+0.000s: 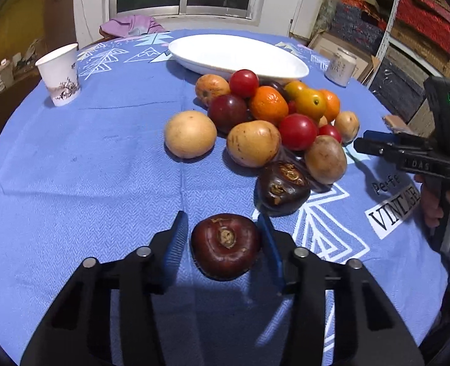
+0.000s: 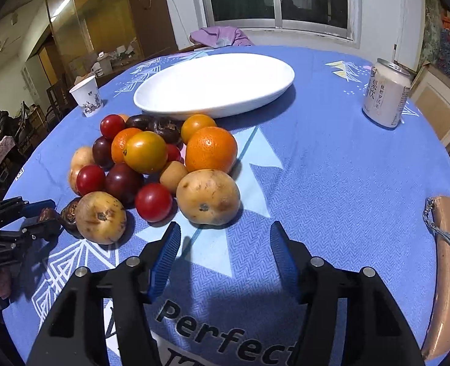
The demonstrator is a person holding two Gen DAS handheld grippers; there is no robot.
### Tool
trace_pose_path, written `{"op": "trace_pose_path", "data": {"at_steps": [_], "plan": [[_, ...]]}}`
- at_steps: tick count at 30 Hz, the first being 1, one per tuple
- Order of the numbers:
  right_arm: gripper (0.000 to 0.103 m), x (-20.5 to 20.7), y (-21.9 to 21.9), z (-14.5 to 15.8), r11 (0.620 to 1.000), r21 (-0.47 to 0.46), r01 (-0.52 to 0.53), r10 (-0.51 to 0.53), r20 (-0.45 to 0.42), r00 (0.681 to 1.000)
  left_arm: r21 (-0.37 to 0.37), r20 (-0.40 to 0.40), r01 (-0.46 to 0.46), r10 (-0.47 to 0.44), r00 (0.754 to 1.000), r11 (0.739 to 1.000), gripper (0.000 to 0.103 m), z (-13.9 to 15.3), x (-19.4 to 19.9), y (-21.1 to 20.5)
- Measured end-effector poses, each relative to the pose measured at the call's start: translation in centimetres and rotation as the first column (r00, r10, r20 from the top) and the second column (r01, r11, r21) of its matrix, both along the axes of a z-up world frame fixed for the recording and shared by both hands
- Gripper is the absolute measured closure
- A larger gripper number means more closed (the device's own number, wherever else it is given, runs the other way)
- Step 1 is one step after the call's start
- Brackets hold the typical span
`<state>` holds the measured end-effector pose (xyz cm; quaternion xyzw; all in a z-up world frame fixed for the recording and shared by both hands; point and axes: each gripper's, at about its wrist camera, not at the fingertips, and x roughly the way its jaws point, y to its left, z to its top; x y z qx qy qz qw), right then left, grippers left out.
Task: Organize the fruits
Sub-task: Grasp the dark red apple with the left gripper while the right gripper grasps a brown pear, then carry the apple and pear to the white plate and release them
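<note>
A dark red-brown water chestnut (image 1: 225, 245) lies on the blue tablecloth between the blue pads of my left gripper (image 1: 223, 241), which touch it on both sides. The right wrist view shows that gripper (image 2: 49, 216) at the far left, closed on the same dark fruit. A mixed fruit pile (image 1: 270, 116) of tomatoes, oranges, plums and tan fruits sits in front of a white oval plate (image 1: 298, 71), with nothing on it. My right gripper (image 2: 225, 244) stands open, nothing between its pads, just short of a tan fruit (image 2: 208, 196). A second water chestnut (image 1: 283, 187) lies beside the pile.
A paper cup (image 1: 60, 74) stands at the far left and a drink can (image 2: 385, 93) at the far right. A tan pouch (image 2: 448, 259) lies near the right edge. A purple cloth (image 1: 130, 26) hangs past the far edge. A person's hand (image 1: 438, 201) holds the right gripper.
</note>
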<state>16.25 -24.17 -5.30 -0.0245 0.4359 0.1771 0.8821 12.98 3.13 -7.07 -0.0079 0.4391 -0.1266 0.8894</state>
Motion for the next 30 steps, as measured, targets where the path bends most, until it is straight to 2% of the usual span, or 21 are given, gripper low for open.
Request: {"op": "trace_pose_path", "data": {"at_steps": [2,5,7,11,15,17,18,19,20,24,30], "plan": [[0.041,0.0,0.2,-0.2,1.000,-0.009,0.002,-0.002,0.001,1.000,0.008,0.008,0.011,-0.011,1.000,1.000,0.061,0.1,-0.2,-0.2],[0.041,0.0,0.2,-0.3,1.000,-0.021,0.009,-0.009,0.010,1.000,-0.018,0.002,0.050,-0.050,0.999,0.999,0.060,0.4,-0.8,-0.4],[0.041,0.1,0.0,-0.3,1.000,-0.021,0.023,-0.022,0.018,1.000,-0.041,-0.032,0.065,-0.066,0.997,0.997,0.060,0.1,-0.8,-0.3],[0.041,0.6,-0.2,-0.5,0.999,-0.021,0.032,-0.032,0.006,0.999,-0.026,-0.028,0.089,-0.090,0.996,0.996,0.061,0.1,-1.4,-1.0],[0.042,1.1,0.2,-0.3,0.999,-0.024,0.029,-0.029,0.017,0.999,-0.041,-0.018,0.127,-0.128,0.992,0.991,0.061,0.2,-1.6,-1.4],[0.045,1.5,0.6,-0.1,0.999,-0.030,0.025,-0.024,0.027,0.999,-0.047,-0.023,0.142,-0.143,0.989,0.989,0.061,0.1,-1.5,-1.7],[0.052,1.7,0.9,0.0,0.999,-0.029,0.018,-0.018,0.028,0.999,-0.055,-0.028,0.146,-0.148,0.989,0.988,0.061,0.0,-1.4,-1.7],[0.063,2.0,1.1,0.0,1.000,-0.022,0.008,-0.008,0.022,1.000,-0.058,-0.030,0.147,-0.148,0.988,0.987,0.061,-0.1,-1.4,-1.7],[0.065,2.1,1.3,0.0,1.000,-0.009,-0.004,0.004,0.013,1.000,-0.063,-0.030,0.147,-0.149,0.988,0.987,0.061,-0.1,-1.4,-1.6],[0.066,2.0,1.1,0.0,1.000,0.008,-0.006,0.006,0.022,1.000,-0.089,-0.013,0.156,-0.158,0.987,0.984,0.061,0.2,-1.4,-1.5],[0.066,1.5,-0.5,1.9,0.997,0.074,0.035,-0.039,0.065,0.997,-0.058,0.044,0.149,-0.147,0.988,0.987,0.061,2.0,-0.8,-1.6]]}}
